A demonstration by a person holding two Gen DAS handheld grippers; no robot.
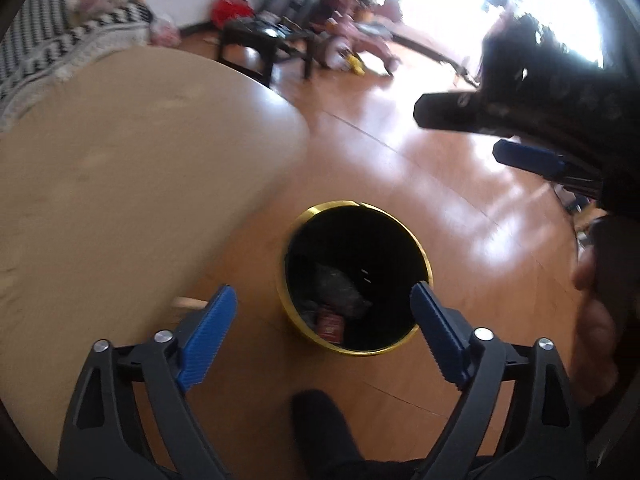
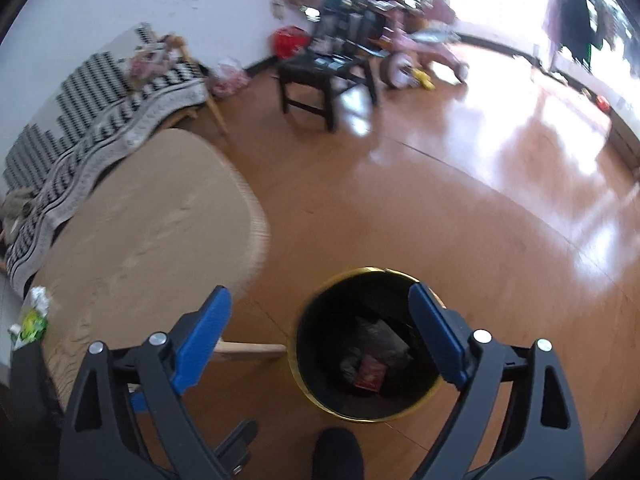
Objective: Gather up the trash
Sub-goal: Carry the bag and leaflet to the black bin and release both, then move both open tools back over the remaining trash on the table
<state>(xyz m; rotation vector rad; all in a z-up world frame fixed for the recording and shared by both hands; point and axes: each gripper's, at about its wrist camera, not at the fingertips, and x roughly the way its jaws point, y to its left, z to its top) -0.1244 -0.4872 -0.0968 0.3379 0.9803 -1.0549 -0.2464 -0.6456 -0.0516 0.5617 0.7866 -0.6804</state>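
Both my left gripper (image 1: 324,312) and right gripper (image 2: 320,316) gape empty above the gold-rimmed black bin (image 2: 400,416), where the red packet (image 2: 370,374) lies; the green-and-white wrapper (image 2: 32,320) on the round tan table (image 2: 152,216) is left.

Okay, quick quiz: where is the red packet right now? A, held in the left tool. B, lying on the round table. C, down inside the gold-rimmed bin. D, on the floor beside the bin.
C: the red packet lies among dark trash at the bottom of the gold-rimmed bin, and both tools are open with nothing between their pads.
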